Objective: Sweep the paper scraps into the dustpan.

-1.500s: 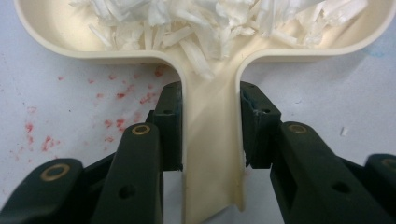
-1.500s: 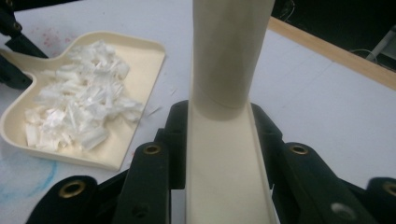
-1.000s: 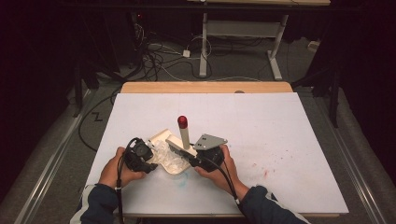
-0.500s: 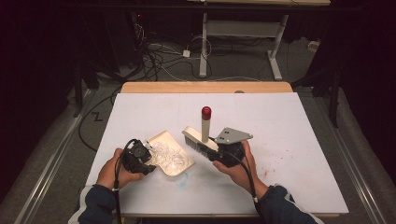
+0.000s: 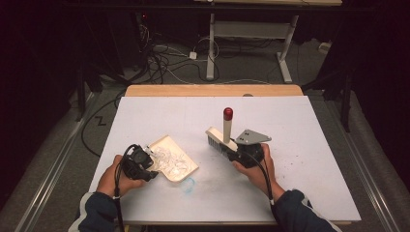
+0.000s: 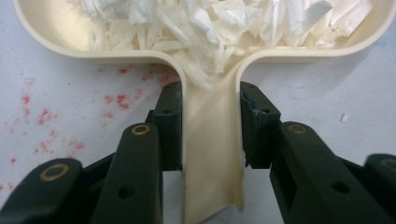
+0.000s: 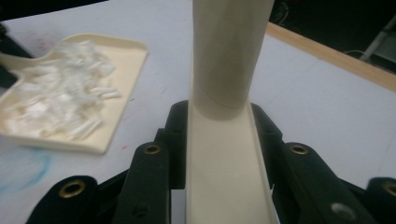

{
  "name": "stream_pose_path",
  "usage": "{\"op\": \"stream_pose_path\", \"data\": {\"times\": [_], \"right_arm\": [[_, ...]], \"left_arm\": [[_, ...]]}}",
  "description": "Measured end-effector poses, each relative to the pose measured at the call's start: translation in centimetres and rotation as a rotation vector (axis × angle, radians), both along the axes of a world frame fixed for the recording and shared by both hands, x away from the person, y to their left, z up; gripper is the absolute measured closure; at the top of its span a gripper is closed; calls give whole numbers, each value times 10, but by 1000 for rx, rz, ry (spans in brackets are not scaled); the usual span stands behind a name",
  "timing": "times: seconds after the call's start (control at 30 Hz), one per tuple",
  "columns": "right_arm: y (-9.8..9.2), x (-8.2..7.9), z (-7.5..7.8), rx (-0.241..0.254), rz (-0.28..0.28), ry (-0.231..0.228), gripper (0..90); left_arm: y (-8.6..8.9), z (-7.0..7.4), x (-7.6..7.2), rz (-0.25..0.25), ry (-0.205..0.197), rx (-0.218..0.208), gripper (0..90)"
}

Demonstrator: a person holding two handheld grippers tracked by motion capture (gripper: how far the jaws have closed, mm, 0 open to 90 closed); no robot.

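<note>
The left hand-held gripper (image 5: 145, 162) is clamped on the handle of a cream dustpan (image 5: 175, 159), its black jaws pressing the handle from both sides in the left gripper view (image 6: 211, 126). The dustpan (image 6: 56, 37) lies flat on the white worktop (image 5: 300, 125), toward the person's left, and carries a heap of white shreds (image 6: 219, 23) that spills a little into the neck of the handle. Faint red specks (image 6: 42, 116) mark the worktop beside the left jaw.

The right hand-held gripper (image 5: 240, 154) is clamped on a cream brush (image 5: 221, 140), its jaws closed on the flat part of the brush body (image 7: 224, 154) in the right gripper view. The brush's round handle stands upright and ends in a red tip (image 5: 227, 113); its bristle head sits just left of the gripper. Brush and dustpan (image 7: 70, 107) are apart, with bare worktop between them. A blue smudge (image 5: 189, 183) shows on the worktop at the dustpan's near corner.
</note>
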State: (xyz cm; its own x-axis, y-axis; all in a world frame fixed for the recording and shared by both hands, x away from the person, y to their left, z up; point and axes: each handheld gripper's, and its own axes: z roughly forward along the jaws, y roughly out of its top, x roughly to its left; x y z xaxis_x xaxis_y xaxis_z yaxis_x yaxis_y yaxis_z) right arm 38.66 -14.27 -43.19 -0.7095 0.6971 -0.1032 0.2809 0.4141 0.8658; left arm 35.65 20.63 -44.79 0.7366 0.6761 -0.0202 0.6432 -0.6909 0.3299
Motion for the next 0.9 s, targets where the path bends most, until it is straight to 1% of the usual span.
{"op": "stream_pose_path", "data": {"times": [0.1, 0.17, 0.2, 0.27, 0.3, 0.4, 0.43, 0.5, 0.53, 0.57, 0.6, 0.63, 0.7, 0.77, 0.87, 0.9], "right_arm": [[8, 20, 1, 22, -30, -10, 684], [18, 29, 0, 24, -40, -28, 684], [24, 34, -1, 27, -39, -33, 684], [36, 39, -3, 9, -30, -52, 684], [43, 41, -5, 0, -23, -53, 684], [56, 45, -11, 8, 10, -43, 684], [60, 46, -13, 17, 22, -32, 684], [66, 48, -17, 29, 47, -21, 684], [70, 47, -19, 53, 64, -8, 684], [73, 46, -20, 62, 84, 7, 684], [78, 43, -21, 61, 106, 15, 684], [83, 40, -21, 49, 119, 12, 683], [89, 35, -21, 41, 152, 21, 683], [93, 30, -22, 30, 167, 31, 682], [96, 24, -20, 39, 217, 49, 682], [97, 21, -18, 47, 232, 62, 683]], "left_arm": [[1, 0, 2, 4, 4, 7, 631], [2, 0, 3, 9, 4, 8, 631], [3, 0, 4, 12, 14, 10, 631], [5, 1, 6, 23, 18, 5, 631], [5, 1, 8, 29, 23, -1, 631], [5, 0, 10, 29, 29, 5, 631], [4, 0, 10, 27, 29, 11, 631], [3, 0, 10, 25, 23, 19, 631], [3, 0, 10, 20, 20, 25, 631], [2, 0, 10, 18, 18, 27, 631], [2, 0, 10, 17, 17, 28, 631], [3, 0, 11, 17, 20, 26, 631], [2, 0, 11, 20, 21, 23, 631], [2, 0, 11, 21, 23, 25, 631], [3, 0, 11, 25, 28, 20, 631], [3, 0, 11, 29, 30, 17, 631]]}}
